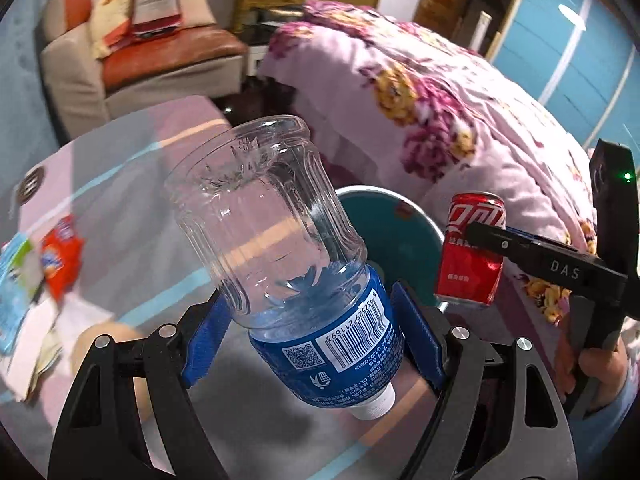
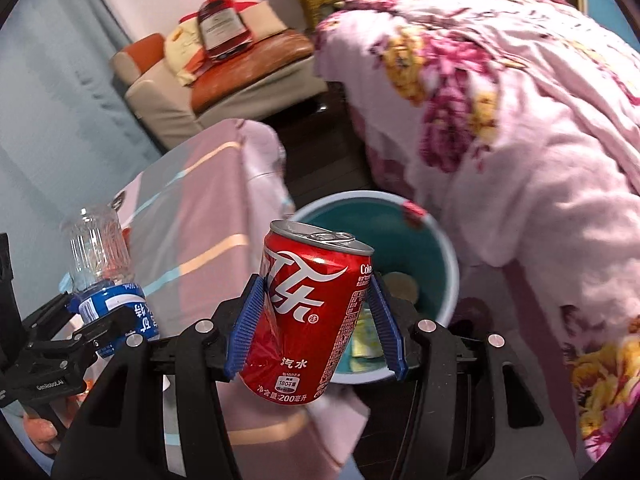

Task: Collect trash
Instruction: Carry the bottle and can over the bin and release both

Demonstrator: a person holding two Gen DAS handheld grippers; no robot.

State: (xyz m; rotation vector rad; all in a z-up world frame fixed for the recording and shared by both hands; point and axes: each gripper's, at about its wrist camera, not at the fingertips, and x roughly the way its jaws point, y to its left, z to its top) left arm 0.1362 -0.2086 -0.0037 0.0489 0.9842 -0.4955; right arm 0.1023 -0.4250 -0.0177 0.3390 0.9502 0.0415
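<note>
My left gripper (image 1: pixel 316 340) is shut on a clear plastic bottle (image 1: pixel 276 232) with a blue label, held upside down with its white cap toward the camera. The bottle also shows in the right wrist view (image 2: pixel 100 264). My right gripper (image 2: pixel 316 328) is shut on a red cola can (image 2: pixel 308 312), held upright and slightly tilted. The can also shows in the left wrist view (image 1: pixel 472 248). A teal bin (image 2: pixel 436 248) stands on the floor just beyond the can, with some rubbish at its bottom. It shows behind the bottle in the left wrist view (image 1: pixel 400 236).
A table with a pink striped cloth (image 2: pixel 208 208) is at left, with an orange wrapper (image 1: pixel 60 260) and a blue-green packet (image 1: pixel 16 280) on it. A bed with a floral quilt (image 2: pixel 520 120) is at right. An armchair (image 2: pixel 224 80) stands behind.
</note>
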